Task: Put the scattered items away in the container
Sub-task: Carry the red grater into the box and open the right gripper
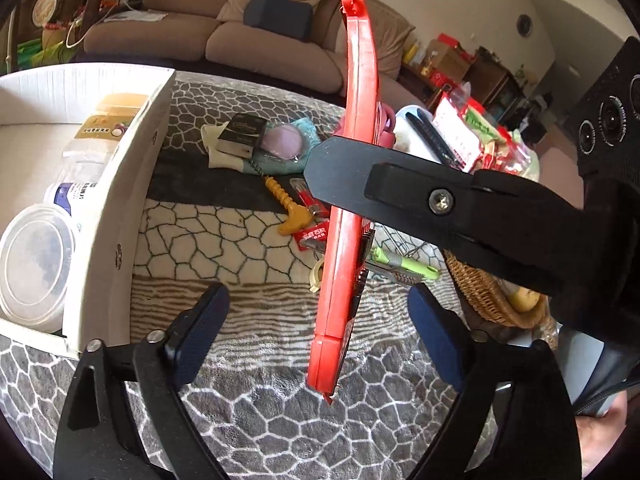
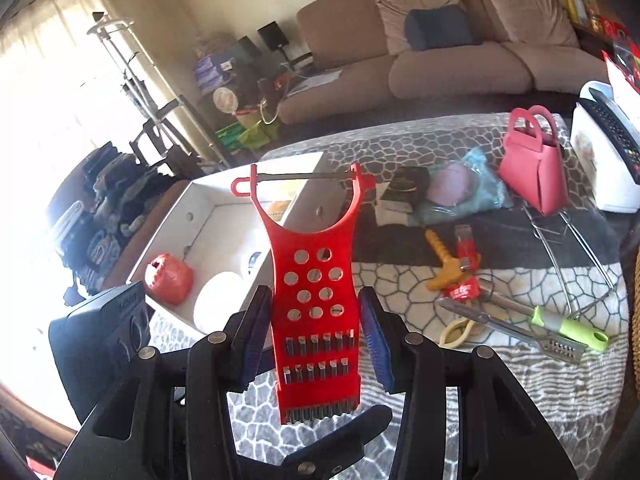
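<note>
A flat red plastic grater [image 2: 314, 300] with round holes and a peeler blade on top is held upright above the patterned table cloth. In the left wrist view it shows edge-on [image 1: 352, 184], pinched by my right gripper's [image 2: 316, 336] black finger [image 1: 400, 184]. My right gripper's pads sit close on both sides of the grater. My left gripper [image 1: 320, 332] is open, its blue pads [image 1: 200, 332] wide apart on either side of the grater's lower end, not touching it. The white box [image 1: 132, 184] stands at left with a round lidded tub [image 1: 32, 264] inside.
Scattered on the cloth are a yellow toy drill [image 1: 286, 208], a red packet [image 1: 314, 234], a green-handled tool [image 2: 560, 328], wire tongs [image 2: 568, 236], a pink toy handbag [image 2: 534, 168], a teal pouch [image 2: 460, 192] and a black card box [image 1: 244, 132]. A wicker basket [image 1: 484, 292] stands at right.
</note>
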